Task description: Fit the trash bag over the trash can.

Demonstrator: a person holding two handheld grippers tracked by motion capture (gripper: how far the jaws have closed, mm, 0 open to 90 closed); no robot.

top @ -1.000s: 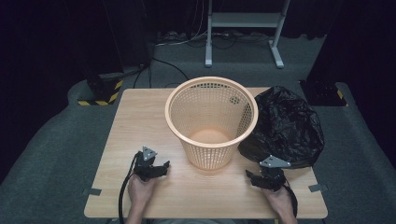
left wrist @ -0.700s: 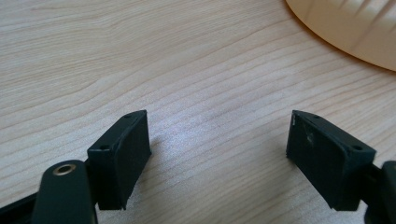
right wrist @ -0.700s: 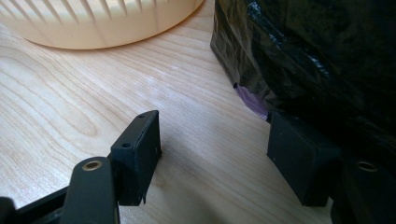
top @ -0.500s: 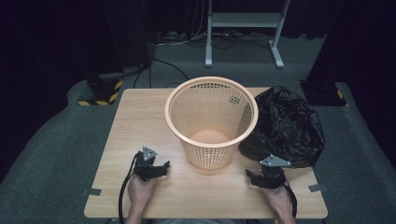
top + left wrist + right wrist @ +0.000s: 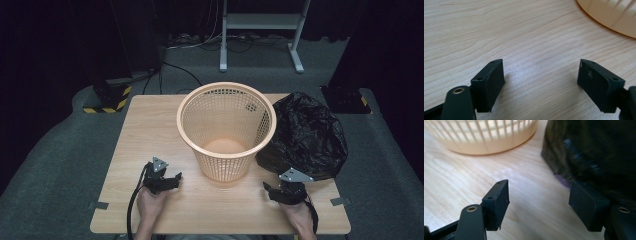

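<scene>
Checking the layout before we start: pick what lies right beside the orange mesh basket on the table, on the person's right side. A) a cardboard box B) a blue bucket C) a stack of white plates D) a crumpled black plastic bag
D: in the high view the crumpled black plastic bag sits against the side of the orange mesh basket on the table, just beyond the right gripper.

**Camera setup**

High view looks forward and down over the whole table [image 5: 150,130]. Both gripper views sit low and close to its near edge, facing far; all three views share the basket [image 5: 226,131] base.
</scene>
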